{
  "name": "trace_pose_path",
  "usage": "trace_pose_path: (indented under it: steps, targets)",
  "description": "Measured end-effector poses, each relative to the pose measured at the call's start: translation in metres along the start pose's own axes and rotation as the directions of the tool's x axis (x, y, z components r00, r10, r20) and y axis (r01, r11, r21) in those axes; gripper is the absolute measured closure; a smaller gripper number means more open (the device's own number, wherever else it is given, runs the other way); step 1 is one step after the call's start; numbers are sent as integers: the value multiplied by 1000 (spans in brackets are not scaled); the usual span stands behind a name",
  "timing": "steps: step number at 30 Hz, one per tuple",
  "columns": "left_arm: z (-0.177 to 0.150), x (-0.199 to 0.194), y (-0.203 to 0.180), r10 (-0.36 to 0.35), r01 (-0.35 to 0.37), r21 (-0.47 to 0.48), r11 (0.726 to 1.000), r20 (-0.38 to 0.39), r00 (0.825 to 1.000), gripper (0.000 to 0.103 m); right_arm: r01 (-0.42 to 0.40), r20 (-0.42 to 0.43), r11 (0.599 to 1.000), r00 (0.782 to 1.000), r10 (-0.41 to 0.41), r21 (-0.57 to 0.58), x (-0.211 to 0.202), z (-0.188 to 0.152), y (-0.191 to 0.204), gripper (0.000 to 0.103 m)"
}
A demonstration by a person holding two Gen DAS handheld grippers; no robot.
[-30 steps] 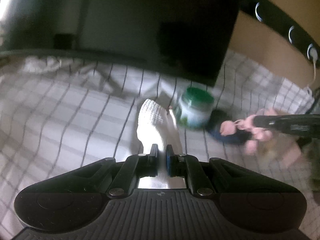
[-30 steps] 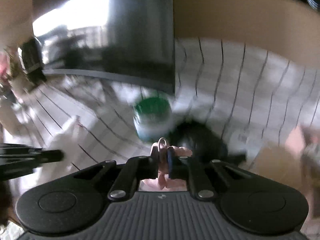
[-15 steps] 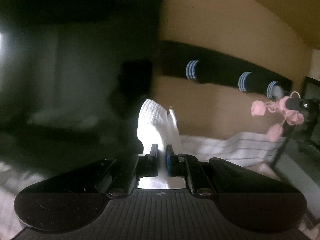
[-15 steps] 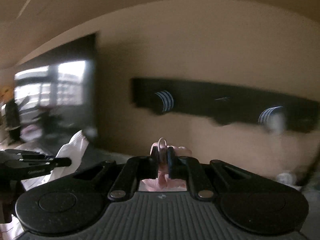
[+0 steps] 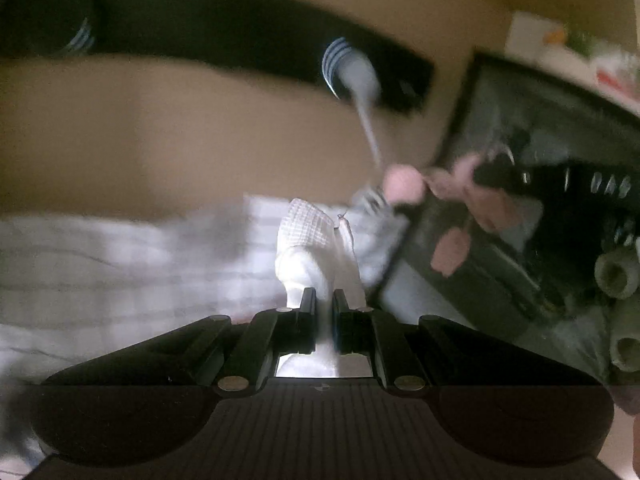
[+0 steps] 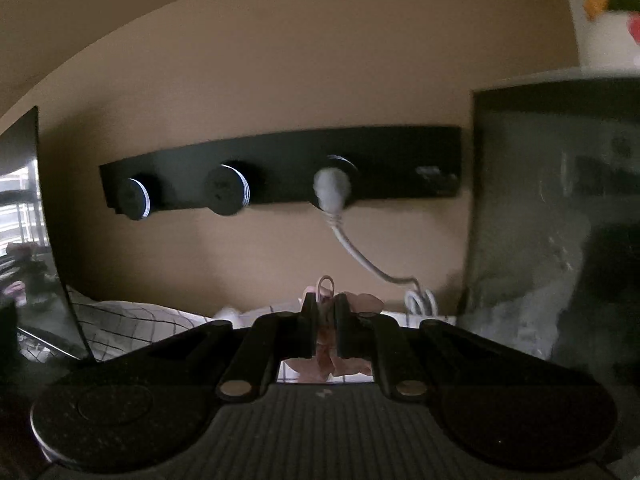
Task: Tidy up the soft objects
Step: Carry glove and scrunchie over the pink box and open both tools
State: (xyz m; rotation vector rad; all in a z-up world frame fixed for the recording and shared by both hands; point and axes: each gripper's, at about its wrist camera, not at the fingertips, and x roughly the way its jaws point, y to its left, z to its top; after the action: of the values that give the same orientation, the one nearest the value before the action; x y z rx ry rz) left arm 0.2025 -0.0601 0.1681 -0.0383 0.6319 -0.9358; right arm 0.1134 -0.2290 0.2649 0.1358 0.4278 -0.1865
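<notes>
My left gripper (image 5: 324, 300) is shut on a white knitted sock (image 5: 308, 240) that stands up between its fingers, above the checked white cloth (image 5: 120, 264). My right gripper (image 6: 325, 307) is shut on a pink soft toy with a small metal ring (image 6: 325, 285); pink bits hang below its fingers. In the left wrist view the same pink toy (image 5: 452, 208) dangles from the right gripper (image 5: 472, 178) at the right, blurred, in front of a dark glass-fronted box (image 5: 540, 208).
A black power strip (image 6: 280, 172) is fixed to the tan wall, with a white plug and cable (image 6: 332, 188) running down to the cloth. A dark screen (image 6: 24, 200) stands at the left. The dark glass box (image 6: 560, 220) fills the right, with rolled items (image 5: 616, 276) beside it.
Both grippers swung right and upward, away from the green-lidded jar and the dark screen, toward the wall strip and the dark box. Each kept its hold on its soft item.
</notes>
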Motion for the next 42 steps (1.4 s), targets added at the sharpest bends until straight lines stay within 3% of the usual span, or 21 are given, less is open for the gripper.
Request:
trace_pose_path:
  steps: [3, 7, 11, 15, 17, 20, 24, 26, 29, 33, 35, 37, 42]
  targets:
    - [-22, 36, -10, 31, -32, -39, 999, -31, 999, 92, -9, -26, 1000, 1000, 10, 30, 8, -11, -14, 95]
    - [-53, 85, -21, 142, -137, 43, 990, -161, 977, 89, -8, -77, 997, 997, 14, 75, 30, -24, -27, 95]
    - [-68, 96, -15, 191, -182, 72, 981, -161, 968, 86, 3, -110, 992, 994, 11, 128, 43, -31, -38, 95]
    - [-74, 99, -15, 183, -167, 107, 980, -163, 970, 86, -36, -175, 981, 982, 70, 193, 61, -45, -41, 95]
    - [-73, 98, -19, 180, -159, 140, 977, -156, 971, 86, -47, -228, 970, 968, 103, 237, 80, -56, -39, 95]
    - [-74, 93, -22, 163, -139, 165, 976, -144, 976, 86, -70, -328, 942, 926, 184, 329, 117, -77, -43, 94]
    - [-76, 84, -24, 169, -133, 221, 966, -150, 974, 86, -10, -458, 938, 871, 178, 345, 154, -106, -49, 94]
    - [-75, 76, -24, 172, -135, 233, 963, -150, 974, 85, 8, -483, 937, 858, 172, 349, 161, -116, -52, 94]
    - [-64, 59, -21, 181, -153, 191, 970, -139, 974, 85, 22, -485, 947, 862, 144, 320, 160, -119, -49, 94]
    - [-48, 22, -12, 157, -150, 77, 986, -91, 983, 85, 77, -483, 981, 875, 18, 176, 153, -123, -36, 93]
    - [-42, 3, -2, 144, -144, -2, 990, -91, 985, 85, 103, -470, 988, 882, -37, 114, 147, -124, -30, 82]
    - [-40, -17, 9, 126, -132, -73, 988, -84, 988, 85, 119, -443, 989, 894, -68, 89, 134, -125, -27, 57]
    - [-52, -70, 42, 169, -167, -135, 977, 1, 986, 85, 105, -283, 988, 957, -70, 109, 89, -124, -21, 48]
